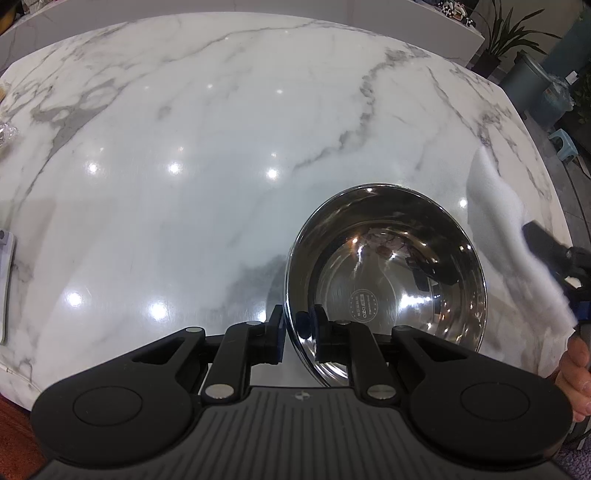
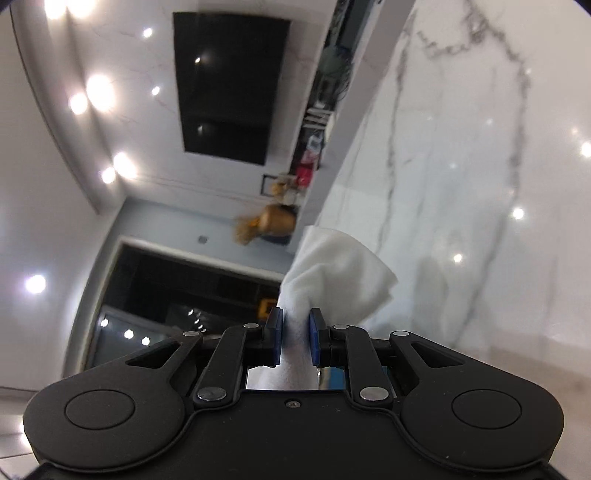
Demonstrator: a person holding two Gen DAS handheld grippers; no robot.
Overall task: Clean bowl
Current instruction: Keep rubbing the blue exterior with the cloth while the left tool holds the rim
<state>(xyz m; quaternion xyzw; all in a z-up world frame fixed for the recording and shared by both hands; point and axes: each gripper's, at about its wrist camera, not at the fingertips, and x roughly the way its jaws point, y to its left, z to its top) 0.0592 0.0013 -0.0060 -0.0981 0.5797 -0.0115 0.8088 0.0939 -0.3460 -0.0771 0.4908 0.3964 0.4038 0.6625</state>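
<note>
A shiny steel bowl point(image 1: 388, 266) is tilted toward the left wrist camera over the marble table point(image 1: 192, 140). My left gripper point(image 1: 297, 325) is shut on the bowl's near rim, one finger outside and one inside. My right gripper point(image 2: 294, 325) is shut on a white cloth point(image 2: 332, 273), which bunches out past the blue pads. In the left wrist view the cloth point(image 1: 517, 251) hangs blurred to the right of the bowl, held by the right gripper point(image 1: 557, 254) near the table's right edge. The right wrist view is rolled sideways.
The table's right edge point(image 1: 546, 155) drops to a floor with a bin point(image 1: 535, 88), a plant point(image 1: 506, 33) and a small stool point(image 1: 561, 140). A flat white object point(image 1: 5, 280) and crinkled plastic point(image 1: 5, 133) lie at the table's left edge. A dark screen point(image 2: 229, 85) hangs on the wall.
</note>
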